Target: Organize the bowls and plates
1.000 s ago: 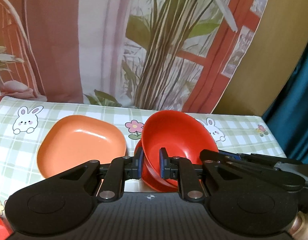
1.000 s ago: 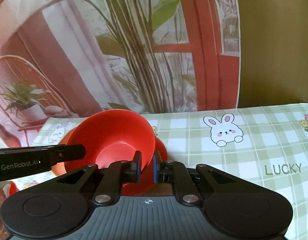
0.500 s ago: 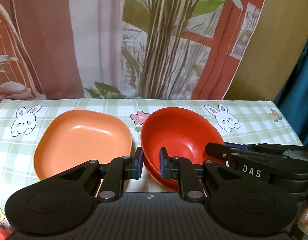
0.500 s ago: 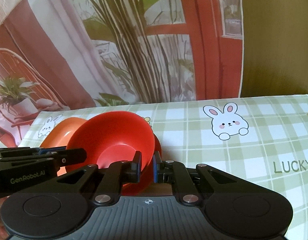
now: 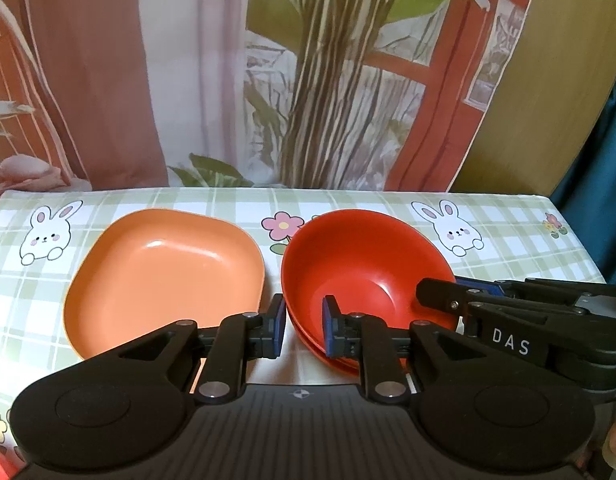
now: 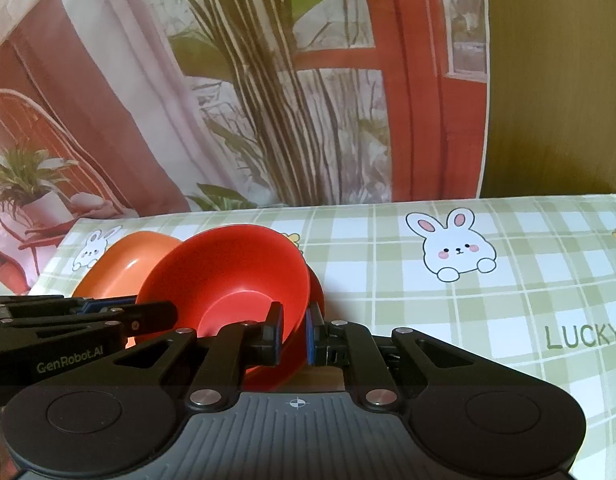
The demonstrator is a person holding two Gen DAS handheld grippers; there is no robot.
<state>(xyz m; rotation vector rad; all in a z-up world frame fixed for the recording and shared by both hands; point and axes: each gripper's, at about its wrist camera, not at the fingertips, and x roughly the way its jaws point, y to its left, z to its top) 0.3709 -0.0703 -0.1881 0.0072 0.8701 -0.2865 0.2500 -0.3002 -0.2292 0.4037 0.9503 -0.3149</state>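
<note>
While the checked bunny-print surface (image 5: 507,248) spreads ahead of both tools, the square orange plastic plate (image 5: 164,272) lies ahead-left of the left hand-held gripper (image 5: 304,326), unstacked. Just ahead, the round red plastic bowl (image 5: 359,268) sits nested in a second red bowl (image 5: 327,354), so the bowls look stacked. That left hand-held gripper's jaws are opening, letting go of the rim. Clamped on the opposite rim, the right hand-held gripper (image 6: 294,334) has yet to release.

Red bowl (image 5: 359,276) nested upright in a second red bowl (image 5: 331,356) on the bench. Orange squarish plate (image 5: 164,276) flat just beside them, left.
</note>
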